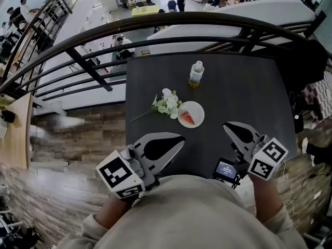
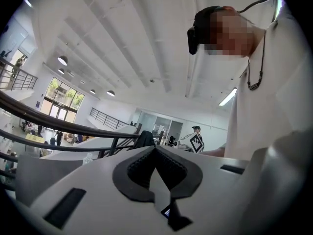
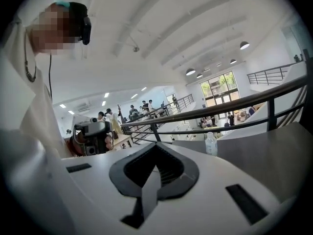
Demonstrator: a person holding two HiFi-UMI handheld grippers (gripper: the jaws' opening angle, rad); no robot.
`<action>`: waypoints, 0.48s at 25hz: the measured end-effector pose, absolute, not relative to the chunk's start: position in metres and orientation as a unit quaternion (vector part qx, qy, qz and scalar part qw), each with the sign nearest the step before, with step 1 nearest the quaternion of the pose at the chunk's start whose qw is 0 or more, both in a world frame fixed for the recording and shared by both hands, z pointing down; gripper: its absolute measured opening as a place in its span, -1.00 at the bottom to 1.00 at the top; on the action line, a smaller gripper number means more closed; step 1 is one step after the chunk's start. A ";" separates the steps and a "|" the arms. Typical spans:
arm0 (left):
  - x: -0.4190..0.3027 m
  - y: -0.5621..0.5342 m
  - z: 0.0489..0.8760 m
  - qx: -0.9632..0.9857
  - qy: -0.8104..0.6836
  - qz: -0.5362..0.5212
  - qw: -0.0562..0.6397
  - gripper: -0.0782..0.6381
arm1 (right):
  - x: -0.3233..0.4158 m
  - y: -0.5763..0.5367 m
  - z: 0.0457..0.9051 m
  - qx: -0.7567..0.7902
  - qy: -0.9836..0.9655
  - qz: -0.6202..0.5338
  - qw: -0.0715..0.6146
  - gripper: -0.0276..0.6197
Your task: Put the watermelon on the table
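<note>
By the railing [image 1: 171, 18], table [image 1: 244, 87] holds watermelon [image 1: 187, 119]; left hand-held gripper [image 1: 181, 138], right hand-held gripper [image 1: 226, 124] closed, empty.

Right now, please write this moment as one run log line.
left gripper: shut, empty | right gripper: shut, empty | watermelon slice: on plate, on table

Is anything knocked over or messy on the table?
Only the flowers: they lie flat on the table, blossoms beside the plate, not in a vase. The watermelon slice sits on its plate, the bottle stands upright, and nothing looks spilled.
</note>
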State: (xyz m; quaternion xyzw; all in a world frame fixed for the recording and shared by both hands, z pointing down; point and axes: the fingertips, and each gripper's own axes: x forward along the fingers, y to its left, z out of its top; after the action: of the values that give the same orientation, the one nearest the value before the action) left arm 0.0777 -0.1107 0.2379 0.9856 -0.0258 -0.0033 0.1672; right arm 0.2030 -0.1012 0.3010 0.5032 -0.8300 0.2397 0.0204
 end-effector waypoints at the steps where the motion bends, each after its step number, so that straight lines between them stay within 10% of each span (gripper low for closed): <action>1: 0.077 -0.112 0.237 0.986 -0.024 -0.004 0.168 -0.77 | 0.205 -0.101 0.301 0.507 -0.827 0.241 0.020 -0.88; 12: 0.080 -0.098 0.239 0.985 -0.007 -0.001 0.173 -0.77 | 0.208 -0.095 0.296 0.515 -0.824 0.234 0.017 -0.88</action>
State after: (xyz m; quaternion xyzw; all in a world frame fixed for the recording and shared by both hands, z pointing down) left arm 0.0804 -0.0981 0.2394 0.9849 -0.0073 -0.0011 0.1730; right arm 0.2075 -0.0953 0.2958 0.5153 -0.8243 0.2341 0.0168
